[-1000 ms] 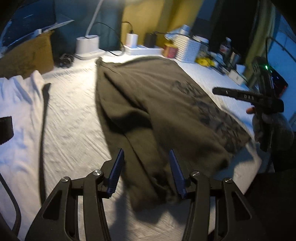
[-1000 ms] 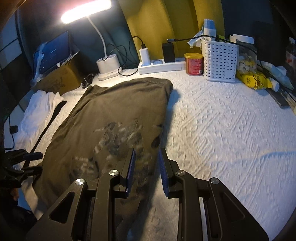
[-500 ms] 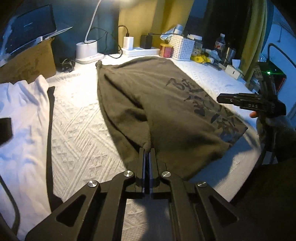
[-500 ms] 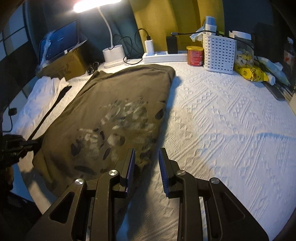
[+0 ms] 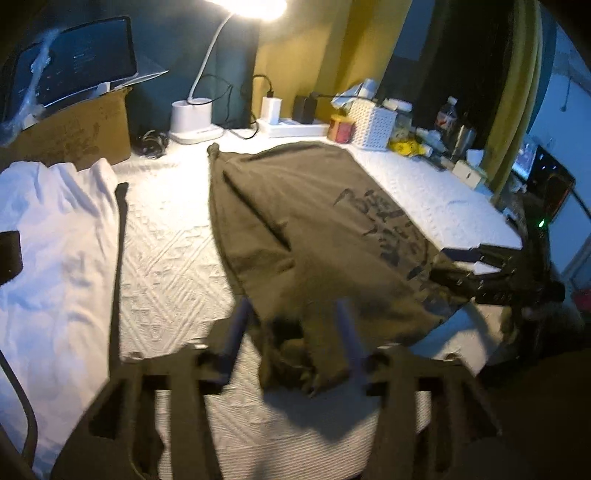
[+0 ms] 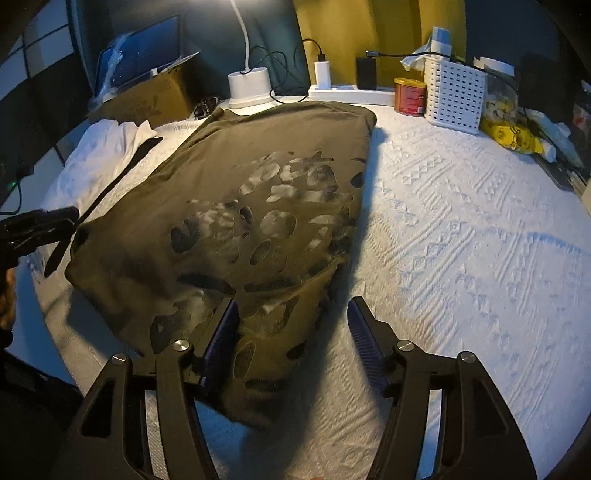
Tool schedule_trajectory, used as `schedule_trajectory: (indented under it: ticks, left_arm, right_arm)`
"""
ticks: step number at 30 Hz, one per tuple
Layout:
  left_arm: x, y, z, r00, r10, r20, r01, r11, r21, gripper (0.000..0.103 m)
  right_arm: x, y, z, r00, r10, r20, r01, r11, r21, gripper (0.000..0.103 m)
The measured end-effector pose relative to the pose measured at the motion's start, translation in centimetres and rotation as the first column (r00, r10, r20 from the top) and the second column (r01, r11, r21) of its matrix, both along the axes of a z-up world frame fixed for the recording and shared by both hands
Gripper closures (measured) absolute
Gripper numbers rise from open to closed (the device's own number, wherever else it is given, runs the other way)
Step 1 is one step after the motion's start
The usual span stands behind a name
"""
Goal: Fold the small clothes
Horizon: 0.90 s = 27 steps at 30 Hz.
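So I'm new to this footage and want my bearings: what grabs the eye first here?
The olive-green shirt with a dark mottled print, spread across the white textured bedcover. Both grippers, left gripper and right gripper, are open at its near edge. A glaring desk lamp lights the cluttered far end.

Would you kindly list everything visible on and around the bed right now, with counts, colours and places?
olive shirt: one, dark print, spread mid-bed.
white garment: one, left of the shirt.
black strap: one, along the white garment's edge.
bedspread: one, white, textured.
desk lamp: one, white, lit, at the back.
power strip: one, white, chargers plugged in.
red can: one, beside the basket.
white basket: one, perforated, back right.
yellow packet: one, right of the basket.
cardboard box: one, brown, back left.
left gripper: black, fingers apart over the shirt's near end.
right gripper: black, fingers apart at the shirt's near corner.
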State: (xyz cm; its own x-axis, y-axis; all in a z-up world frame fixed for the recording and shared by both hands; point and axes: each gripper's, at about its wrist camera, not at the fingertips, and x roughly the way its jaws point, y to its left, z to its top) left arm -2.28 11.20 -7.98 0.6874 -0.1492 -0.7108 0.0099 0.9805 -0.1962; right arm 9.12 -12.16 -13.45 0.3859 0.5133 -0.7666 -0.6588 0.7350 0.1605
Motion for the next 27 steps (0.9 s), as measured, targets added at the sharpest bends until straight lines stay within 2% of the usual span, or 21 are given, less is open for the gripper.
schedule_trajectory:
  ticks: [4,8,9,10,11,12,13,15,17,21,27]
  left_arm:
    - [0.2,-0.7,-0.6,0.999,-0.043,0.014,0.044,0.998,-0.045,0.048]
    - [0.6,-2.1,-1.7,0.996,-0.093,-0.005,0.093,0.995,-0.034,0.051]
    - [0.7,-2.4,-2.0,0.994,-0.105,-0.013,0.104,0.994,-0.032,0.070]
    - [0.9,-2.6,-2.5,0.993,-0.110,-0.040,0.109,0.994,-0.028,0.097]
    - [1.0,-2.7,-2.8,0.993,-0.107,-0.054,0.106,0.994,-0.019,0.102]
    - [1.0,-2.8,-3.0,0.992,-0.109,-0.059,0.109,0.994,-0.011,0.102]
    - [0.8,-2.9,-2.9,0.993,-0.109,-0.055,0.109,0.994,-0.002,0.102]
    - [0.4,-2.7,-2.5,0.993,-0.105,-0.045,0.105,0.994,-0.012,0.102]
    - [0.1,-2.4,-2.4,0.994,-0.097,-0.042,0.096,0.995,-0.011,0.102]
    - [-0.1,-2.2,-3.1,0.993,-0.096,-0.065,0.095,0.995,-0.021,0.102]
    - [-0.4,-1.9,-3.7,0.990,-0.098,-0.097,0.094,0.994,-0.050,0.100]
  right_arm:
    - [-0.3,-0.8,0.0,1.000,-0.026,-0.002,0.026,1.000,0.008,0.038]
    - [-0.9,-1.3,0.0,1.000,-0.031,0.005,0.031,1.000,0.003,0.038]
    - [-1.2,-1.6,0.0,0.999,-0.031,0.008,0.031,1.000,0.003,0.038]
    - [-1.3,-1.8,0.0,0.999,-0.032,0.005,0.032,0.999,0.011,0.039]
    - [-1.4,-2.0,0.0,0.999,-0.032,0.004,0.032,0.999,0.018,0.045]
    - [-1.6,-2.1,-0.1,0.999,-0.033,0.008,0.033,0.999,0.016,0.054]
    - [-1.8,-2.2,0.0,1.000,-0.029,0.010,0.029,0.999,0.018,0.058]
    - [-2.4,-2.2,-0.1,1.000,-0.010,0.000,0.010,1.000,0.026,0.083]
    - [-3.3,-1.8,0.0,1.000,-0.004,0.031,0.004,1.000,0.012,0.084]
    - [-4.1,-1.7,0.1,1.000,0.003,0.028,-0.004,1.000,0.006,0.089]
    - [-5.4,-1.8,0.1,0.999,-0.008,0.031,0.008,1.000,0.009,0.090]
